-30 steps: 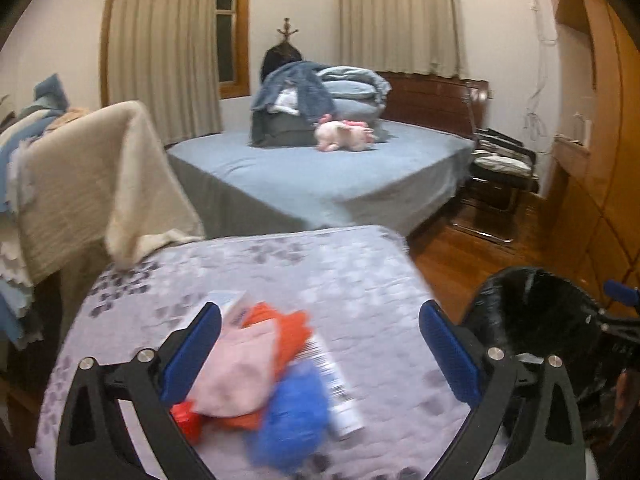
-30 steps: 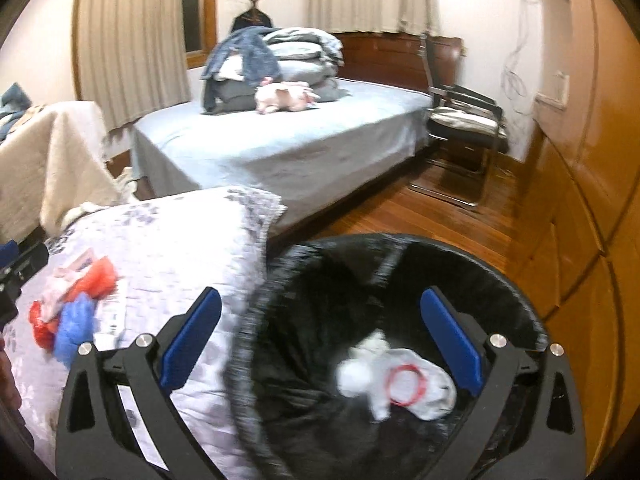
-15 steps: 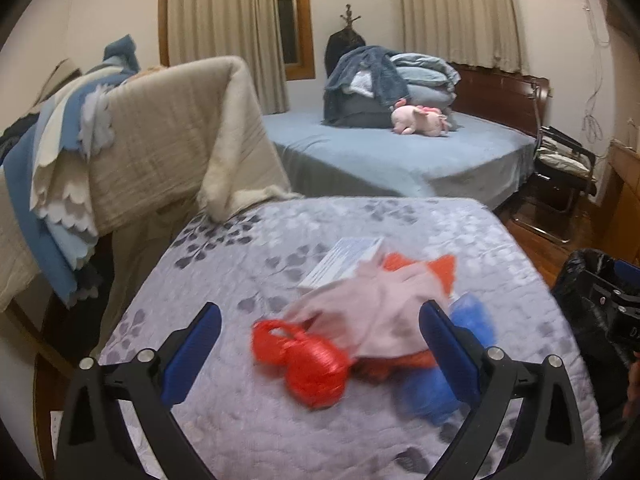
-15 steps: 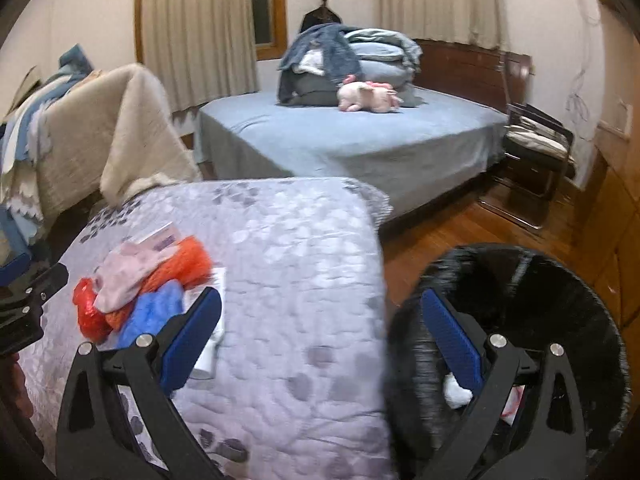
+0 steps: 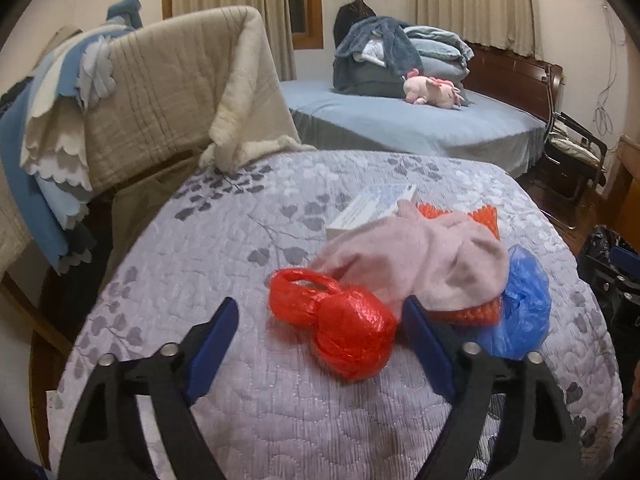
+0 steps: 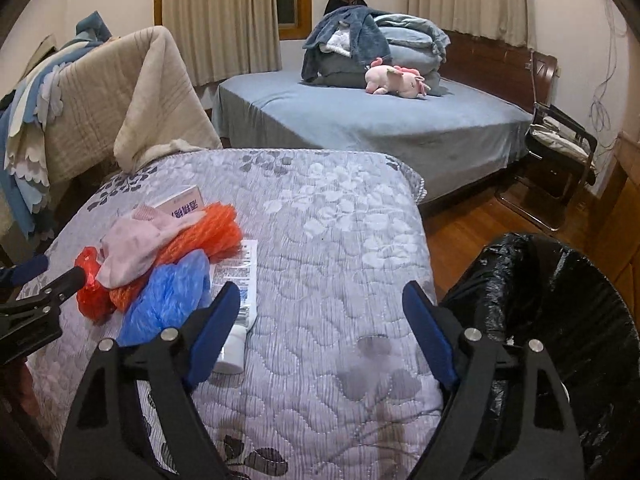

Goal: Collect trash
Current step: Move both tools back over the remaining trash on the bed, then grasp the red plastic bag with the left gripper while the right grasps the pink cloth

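Right wrist view, one red bag (image 6: pixel 90 294), one blue bag (image 6: pixel 168 296), one tube (image 6: pixel 236 300)

Bedroom with two beds, curtained windows and a wooden floor, under warm indoor light.
Straight ahead of the claw lies a lilac quilted bedspread (image 6: pixel 340 240) with a leaf pattern; beyond it a blue bed (image 6: pixel 400 120) carries a pile of folded bedding (image 6: pixel 372 44) and a pink plush toy (image 6: pixel 396 80). Ahead and to the left, a beige blanket (image 5: pixel 168 92) hangs over a rack. Beige curtains (image 5: pixel 476 0) cover the far wall. A folding chair (image 6: pixel 560 140) stands far right on the wood floor (image 6: pixel 472 232).
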The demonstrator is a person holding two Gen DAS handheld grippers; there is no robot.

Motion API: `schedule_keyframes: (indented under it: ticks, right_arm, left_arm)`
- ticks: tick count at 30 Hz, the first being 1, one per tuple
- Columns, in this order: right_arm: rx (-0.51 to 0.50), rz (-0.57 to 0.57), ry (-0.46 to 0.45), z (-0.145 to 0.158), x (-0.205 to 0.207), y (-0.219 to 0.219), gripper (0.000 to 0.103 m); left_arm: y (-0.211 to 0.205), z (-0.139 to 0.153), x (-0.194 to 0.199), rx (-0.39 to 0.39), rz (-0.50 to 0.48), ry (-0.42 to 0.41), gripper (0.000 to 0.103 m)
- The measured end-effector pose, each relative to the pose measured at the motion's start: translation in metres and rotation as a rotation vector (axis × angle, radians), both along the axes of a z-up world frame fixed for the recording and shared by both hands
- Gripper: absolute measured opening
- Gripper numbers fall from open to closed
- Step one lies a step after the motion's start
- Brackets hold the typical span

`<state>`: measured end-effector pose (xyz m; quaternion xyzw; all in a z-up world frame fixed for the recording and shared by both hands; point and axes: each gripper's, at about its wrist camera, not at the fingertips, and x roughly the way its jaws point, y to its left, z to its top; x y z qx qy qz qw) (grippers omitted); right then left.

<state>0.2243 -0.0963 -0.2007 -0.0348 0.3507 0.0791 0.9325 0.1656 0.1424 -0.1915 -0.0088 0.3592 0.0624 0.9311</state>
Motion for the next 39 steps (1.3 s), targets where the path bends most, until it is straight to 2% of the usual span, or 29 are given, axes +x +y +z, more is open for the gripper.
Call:
schedule_keyframes:
  ticks: [1, 4, 6, 9, 16, 22, 28, 30, 37, 39]
  right_arm:
    - [-0.003, 0.004, 0.001, -0.001, 0.000, 0.002, 0.081]
    - [-0.009, 0.014, 0.005, -0.003, -0.001, 0.006, 0.081]
    - [-0.009, 0.021, 0.009, -0.003, -0.001, 0.008, 0.081]
    - [-0.007, 0.034, 0.006, -0.002, -0.001, 0.012, 0.081]
    - [0.026, 0.082, -0.017, 0.009, -0.002, 0.029, 0.079]
    - [0.058, 0.154, -0.028, 0.017, 0.004, 0.059, 0.074]
    - [0.065, 0.215, -0.018, 0.019, 0.013, 0.088, 0.058]
    - [0.060, 0.228, -0.007, 0.017, 0.016, 0.095, 0.049]
    - [0.051, 0.244, 0.044, 0.006, 0.023, 0.105, 0.029]
    - [0.046, 0.255, 0.051, 0.004, 0.022, 0.107, 0.018]
  left_arm:
    - [0.000, -0.002, 0.002, -0.010, -0.004, 0.007, 0.075]
    - [0.002, -0.007, 0.008, -0.045, -0.020, 0.025, 0.061]
    - [0.002, -0.011, 0.011, -0.075, -0.036, 0.044, 0.040]
    - [0.004, -0.009, 0.010, -0.089, -0.042, 0.045, 0.033]
    - [0.016, 0.007, 0.000, -0.075, -0.003, 0.013, 0.030]
    - [0.033, 0.020, -0.004, -0.053, 0.035, -0.010, 0.029]
    - [0.044, 0.023, -0.002, -0.043, 0.058, -0.013, 0.029]
    - [0.047, 0.024, -0.001, -0.044, 0.061, -0.013, 0.029]
    - [0.049, 0.025, -0.001, -0.039, 0.062, -0.018, 0.029]
    - [0.049, 0.025, -0.001, -0.041, 0.062, -0.019, 0.029]
